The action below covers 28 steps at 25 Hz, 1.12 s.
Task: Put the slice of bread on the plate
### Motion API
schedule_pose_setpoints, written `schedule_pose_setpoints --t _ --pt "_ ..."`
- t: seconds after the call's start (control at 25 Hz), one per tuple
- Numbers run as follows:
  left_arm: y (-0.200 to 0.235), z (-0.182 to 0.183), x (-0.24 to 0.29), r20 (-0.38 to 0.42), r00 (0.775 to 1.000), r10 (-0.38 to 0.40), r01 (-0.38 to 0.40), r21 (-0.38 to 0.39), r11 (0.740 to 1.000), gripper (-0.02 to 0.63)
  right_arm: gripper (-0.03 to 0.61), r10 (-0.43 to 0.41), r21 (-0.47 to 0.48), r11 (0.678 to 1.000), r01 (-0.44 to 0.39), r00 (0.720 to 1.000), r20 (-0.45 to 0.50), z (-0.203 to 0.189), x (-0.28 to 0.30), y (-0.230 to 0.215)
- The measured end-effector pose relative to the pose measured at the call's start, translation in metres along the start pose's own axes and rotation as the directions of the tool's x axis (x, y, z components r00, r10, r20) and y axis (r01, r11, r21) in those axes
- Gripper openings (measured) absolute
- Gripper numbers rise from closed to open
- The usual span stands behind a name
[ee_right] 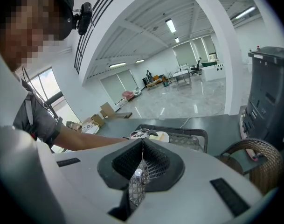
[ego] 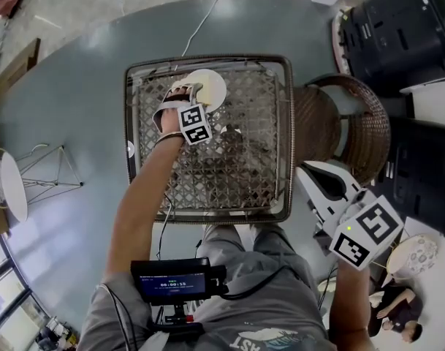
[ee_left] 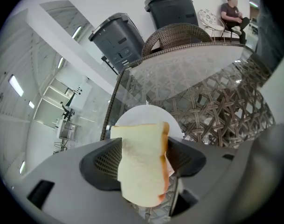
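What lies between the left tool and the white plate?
The slice of bread: the left gripper view shows it between the left tool's jaws, with the plate just beyond it.

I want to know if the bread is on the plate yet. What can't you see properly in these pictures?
Left gripper view: the slice of bread, between the left tongs, covers part of the plate, so whether its far end touches the plate is unclear.
Head view: the hand and left tongs cover the bread.
Right gripper view: the plate is far off and tiny; no bread can be made out.
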State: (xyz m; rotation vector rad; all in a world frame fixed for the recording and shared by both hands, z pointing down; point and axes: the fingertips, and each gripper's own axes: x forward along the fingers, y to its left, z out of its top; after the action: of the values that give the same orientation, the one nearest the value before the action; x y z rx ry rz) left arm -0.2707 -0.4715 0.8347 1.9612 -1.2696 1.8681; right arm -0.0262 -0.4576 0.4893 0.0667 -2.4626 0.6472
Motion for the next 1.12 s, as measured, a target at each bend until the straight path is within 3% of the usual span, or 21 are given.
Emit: schedule_pose_setpoints --t 0.28,0.52,0.64,0.76,0.84,0.92,1.04,1.12 --pt "0.009 0.003 -0.011 0.033 0.997 -0.067 0.07 -0.1 0.993 0.337 0.008 0.007 -0.004 1.0 -0.007 1.0 0.011 0.007 0.0 0.003" --pt "0.03 0.003 -0.047 0.101 0.994 -0.029 0.051 -0.223 0.973 0.345 0.008 0.018 -0.012 1.0 -0.017 0.999 0.035 0.015 -0.002 0.012" --pt "0.047 0.004 -0.08 0.16 0.987 -0.001 0.052 -0.317 0.947 0.345 0.007 0.024 -0.018 1.0 -0.023 0.998 0.058 0.026 -0.006 0.021" --pt "0.069 0.011 -0.124 0.256 0.965 0.053 0.067 -0.438 0.896 0.345 0.007 0.033 -0.022 0.999 -0.031 0.996 0.083 0.037 -0.011 0.03" --pt "0.087 0.016 -0.161 0.331 0.937 0.114 0.084 -0.528 0.845 0.344 0.006 0.05 -0.021 0.999 -0.048 0.993 0.104 0.044 -0.015 0.039" --pt "0.102 0.02 -0.202 0.414 0.893 0.177 0.124 -0.604 0.788 0.344 0.006 0.077 -0.019 0.997 -0.075 0.988 0.137 0.053 -0.02 0.049" --pt "0.123 0.032 -0.275 0.534 0.797 0.281 0.187 -0.661 0.726 0.336 0.006 0.114 -0.038 0.993 -0.108 0.972 0.205 0.072 -0.031 0.064" --pt "0.13 0.037 -0.326 0.588 0.727 0.354 0.206 -0.679 0.705 0.249 0.006 0.136 -0.055 0.991 -0.126 0.958 0.252 0.084 -0.041 0.074"
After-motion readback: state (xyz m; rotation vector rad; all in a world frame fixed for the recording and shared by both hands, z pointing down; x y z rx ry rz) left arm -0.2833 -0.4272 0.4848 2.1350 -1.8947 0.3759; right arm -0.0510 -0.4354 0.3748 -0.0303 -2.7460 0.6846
